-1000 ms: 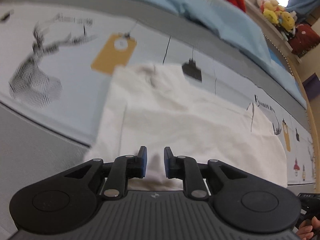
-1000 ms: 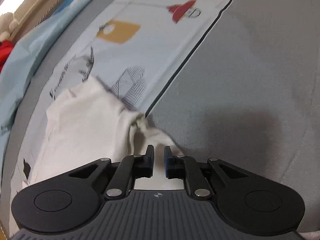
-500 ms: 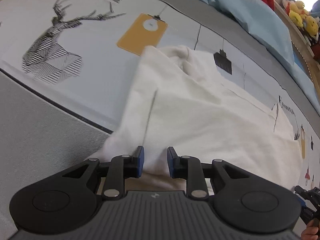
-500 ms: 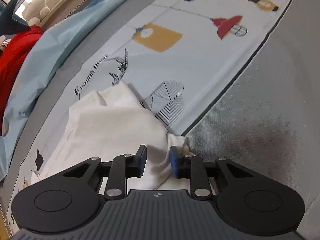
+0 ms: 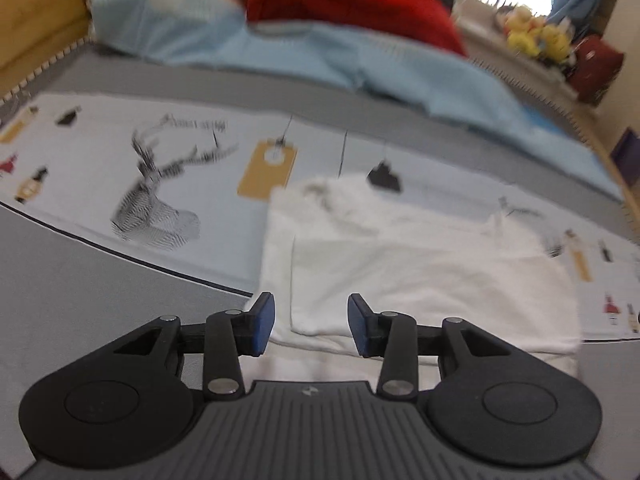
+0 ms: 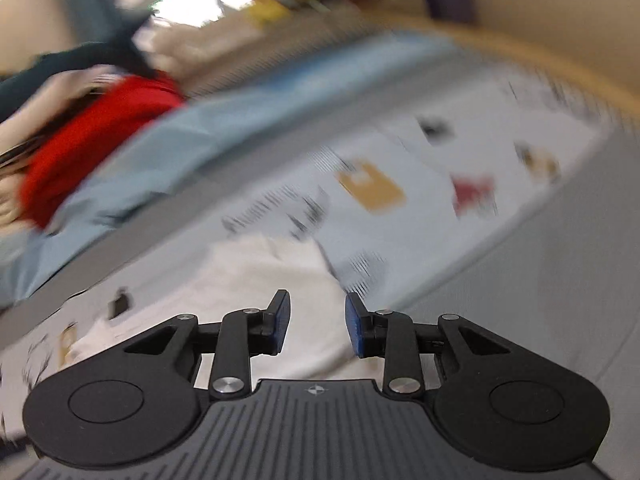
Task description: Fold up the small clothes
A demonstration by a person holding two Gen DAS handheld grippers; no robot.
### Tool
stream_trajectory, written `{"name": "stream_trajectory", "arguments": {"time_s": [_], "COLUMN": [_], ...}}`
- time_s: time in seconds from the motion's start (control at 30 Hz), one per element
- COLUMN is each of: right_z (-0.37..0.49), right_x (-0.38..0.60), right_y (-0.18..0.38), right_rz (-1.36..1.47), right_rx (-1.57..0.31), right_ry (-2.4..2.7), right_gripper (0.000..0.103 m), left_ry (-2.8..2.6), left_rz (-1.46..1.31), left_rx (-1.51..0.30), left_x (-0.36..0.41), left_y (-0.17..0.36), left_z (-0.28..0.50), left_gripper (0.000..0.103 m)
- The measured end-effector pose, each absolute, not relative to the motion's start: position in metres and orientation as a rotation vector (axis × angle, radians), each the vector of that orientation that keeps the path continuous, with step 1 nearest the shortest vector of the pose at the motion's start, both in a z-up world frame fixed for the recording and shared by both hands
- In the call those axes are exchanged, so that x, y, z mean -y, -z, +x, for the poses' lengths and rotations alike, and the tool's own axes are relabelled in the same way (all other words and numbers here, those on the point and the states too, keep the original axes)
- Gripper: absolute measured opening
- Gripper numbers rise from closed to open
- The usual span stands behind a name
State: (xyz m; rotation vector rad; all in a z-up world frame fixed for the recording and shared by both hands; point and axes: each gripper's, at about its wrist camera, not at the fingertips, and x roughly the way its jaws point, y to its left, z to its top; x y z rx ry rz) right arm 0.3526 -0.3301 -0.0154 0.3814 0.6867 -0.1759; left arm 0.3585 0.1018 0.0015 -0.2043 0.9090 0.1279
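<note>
A small white garment (image 5: 420,264) lies flat on the printed bed sheet (image 5: 120,152), folded over with a layer on top. My left gripper (image 5: 311,320) is open and empty just above its near edge. The garment also shows in the blurred right wrist view (image 6: 256,280). My right gripper (image 6: 316,322) is open and empty above the garment's near right corner.
A light blue blanket (image 5: 320,56) and a red cloth (image 5: 352,4) lie along the far side of the bed. Plush toys (image 5: 536,36) sit on a ledge at the far right. Grey mattress fabric (image 5: 80,280) lies near me. A wooden bed frame (image 5: 36,12) borders the left.
Both grippers opened wider, let go of the white garment and pulled back and up. The garment now lies flat on the sheet. The right view is blurred by motion.
</note>
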Motion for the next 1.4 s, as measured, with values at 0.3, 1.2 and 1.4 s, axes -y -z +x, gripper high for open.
{"name": "stream_trajectory", "arguments": {"time_s": [0.3, 1.2, 1.4], "right_z": [0.214, 0.113, 0.131], "right_x": [0.319, 0.362, 0.369], "right_y": [-0.037, 0.016, 0.039], "right_rz": [0.206, 0.202, 0.26], "right_rx": [-0.513, -0.612, -0.713], "right_ry": [0.046, 0.023, 0.042], "right_gripper": [0.035, 0.027, 0.025], "left_ry": [-0.078, 0.136, 0.053], "left_rz": [-0.097, -0.105, -0.297], "left_rx": [-0.826, -0.958, -0.994], "left_x": [-0.082, -0.105, -0.144], "left_y": [-0.037, 0.017, 0.044], "left_z": [0.219, 0.143, 0.156], "left_gripper": [0.064, 0.004, 0.005]}}
